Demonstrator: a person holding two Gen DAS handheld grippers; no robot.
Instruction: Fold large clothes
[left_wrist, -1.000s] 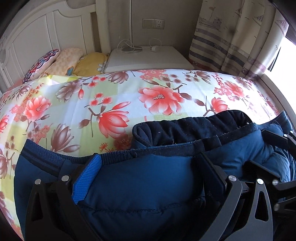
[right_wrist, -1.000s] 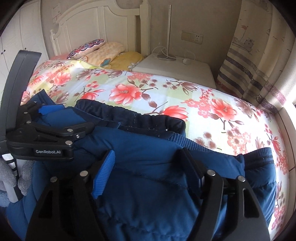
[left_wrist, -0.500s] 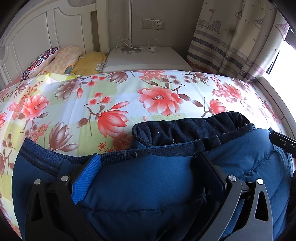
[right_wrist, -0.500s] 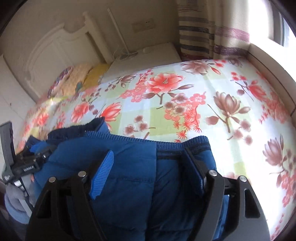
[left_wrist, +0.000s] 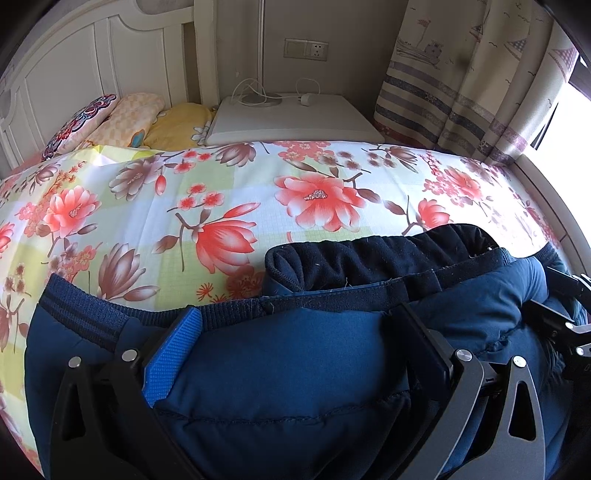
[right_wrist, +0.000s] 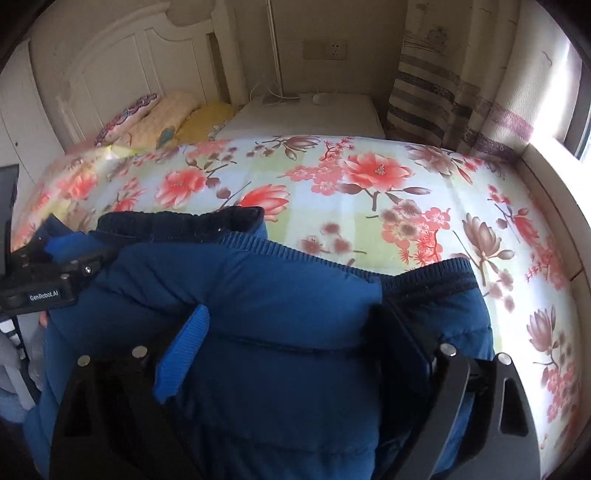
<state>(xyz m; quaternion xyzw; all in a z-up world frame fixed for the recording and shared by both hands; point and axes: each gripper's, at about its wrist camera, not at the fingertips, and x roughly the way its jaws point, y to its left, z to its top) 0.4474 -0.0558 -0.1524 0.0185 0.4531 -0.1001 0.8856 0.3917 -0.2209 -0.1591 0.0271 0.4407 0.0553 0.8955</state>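
A padded blue jacket (left_wrist: 295, 362) with a dark fleece lining (left_wrist: 369, 258) and ribbed hem lies bunched at the near edge of a floral bed cover (left_wrist: 221, 206). My left gripper (left_wrist: 295, 332) is shut on a thick fold of it, one finger on each side. My right gripper (right_wrist: 291, 336) is shut on another thick fold of the jacket (right_wrist: 280, 295), further right by the ribbed cuff (right_wrist: 436, 277). The left gripper's body (right_wrist: 44, 280) shows at the left of the right wrist view. The right gripper's body (left_wrist: 561, 321) shows at the right edge of the left wrist view.
Pillows (left_wrist: 122, 118) lie against a white headboard (left_wrist: 103, 66) at the far left. A white bedside table (left_wrist: 291, 118) with a lamp base and cable stands behind the bed. A striped curtain (left_wrist: 472, 85) and bright window are at the right. The bed frame's rim (right_wrist: 554, 199) runs along the right.
The right gripper has swung back left toward the left gripper, carrying its fold of the jacket. The left gripper has stayed almost still, holding the jacket.
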